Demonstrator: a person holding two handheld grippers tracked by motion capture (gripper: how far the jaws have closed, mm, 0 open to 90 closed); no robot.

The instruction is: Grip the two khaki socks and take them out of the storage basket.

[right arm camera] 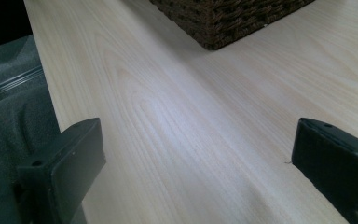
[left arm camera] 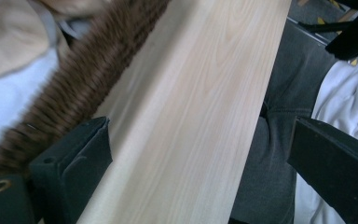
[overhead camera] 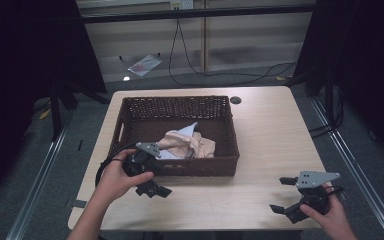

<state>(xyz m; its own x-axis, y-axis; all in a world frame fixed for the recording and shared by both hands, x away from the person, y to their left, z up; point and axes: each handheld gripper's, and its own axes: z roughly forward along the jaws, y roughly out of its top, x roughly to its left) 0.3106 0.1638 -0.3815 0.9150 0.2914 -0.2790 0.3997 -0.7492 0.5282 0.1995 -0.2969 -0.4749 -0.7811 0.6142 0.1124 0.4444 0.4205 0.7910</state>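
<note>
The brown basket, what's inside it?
Inside the brown basket lies crumpled cloth, beige with a pale blue piece. The cloth hides whatever may be underneath it, and the near wall hides the floor's front edge.

My light wooden worktop point(overhead camera: 275, 140) sits in the middle of the frame, with a small dark round hole point(overhead camera: 236, 100) near its far edge. Grey carpet floor point(overhead camera: 25, 165) surrounds it. Black curtains point(overhead camera: 25, 50) darken the upper left and upper right. At top centre a pale wall panel point(overhead camera: 250, 35) is lit, black cables point(overhead camera: 220, 75) trailing below it, and a crumpled bag point(overhead camera: 144, 64) lies on the floor.
</note>
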